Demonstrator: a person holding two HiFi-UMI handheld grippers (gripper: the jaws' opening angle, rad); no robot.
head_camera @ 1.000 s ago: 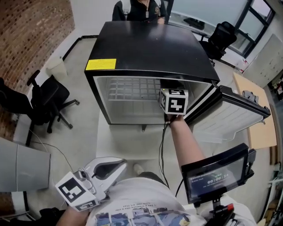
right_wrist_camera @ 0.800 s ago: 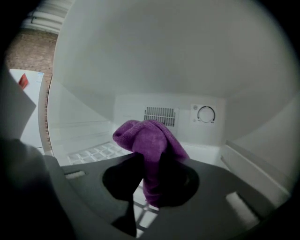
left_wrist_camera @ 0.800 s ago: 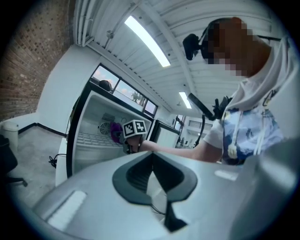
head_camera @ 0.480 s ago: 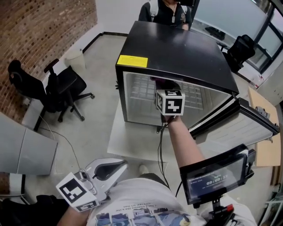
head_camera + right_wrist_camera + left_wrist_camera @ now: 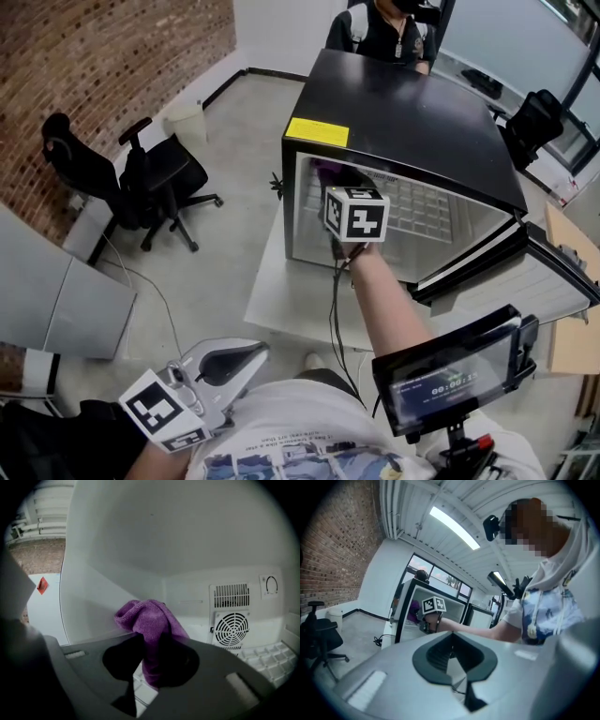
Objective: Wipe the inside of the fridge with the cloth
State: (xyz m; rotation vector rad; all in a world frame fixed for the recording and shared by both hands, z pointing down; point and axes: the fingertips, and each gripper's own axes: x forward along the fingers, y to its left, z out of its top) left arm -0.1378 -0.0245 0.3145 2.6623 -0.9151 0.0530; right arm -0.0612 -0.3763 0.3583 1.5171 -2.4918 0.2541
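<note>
While the right gripper (image 5: 334, 192) reaches inside the fridge (image 5: 403, 103), its jaws grip the purple cloth (image 5: 149, 623) — bunched against the fridge's left inner wall, near the opening. The left gripper (image 5: 242, 364) hangs well outside the fridge — jaws together, empty.

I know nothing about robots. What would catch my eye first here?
A black fridge stands open, its door swung to the right. The right gripper reaches inside, clamped on a purple cloth near the left inner wall. The left gripper hangs empty by the person's waist.
</note>
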